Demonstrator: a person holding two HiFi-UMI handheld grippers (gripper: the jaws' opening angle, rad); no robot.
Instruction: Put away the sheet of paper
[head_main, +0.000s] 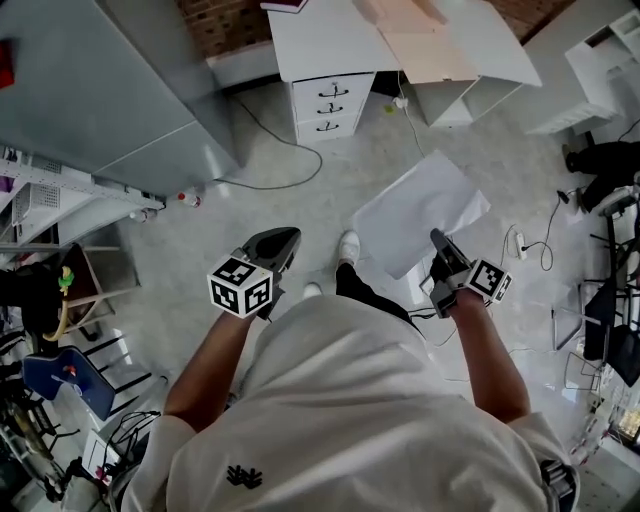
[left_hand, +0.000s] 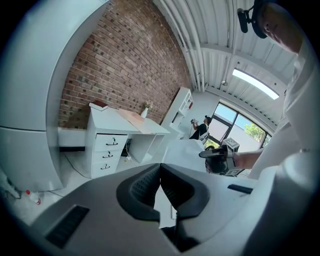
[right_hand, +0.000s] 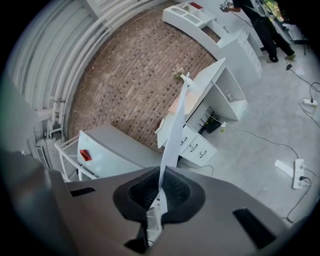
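The right gripper is clamped on the sheet of paper, pinching it about midway along its near long edge. The sheet stands out in the air ahead and to the left of the jaws, above the floor, its long axis running from near-left to far-right in the head view. In the right gripper view it shows edge-on, rising from between the pads toward the white desk and its drawer unit, which is probably where it belongs. The left gripper has its jaws together on nothing and hangs well apart to the sheet's left, so the right hand has the move. No brand or legible writing shows; the marker cubes carry only black-and-white squares.
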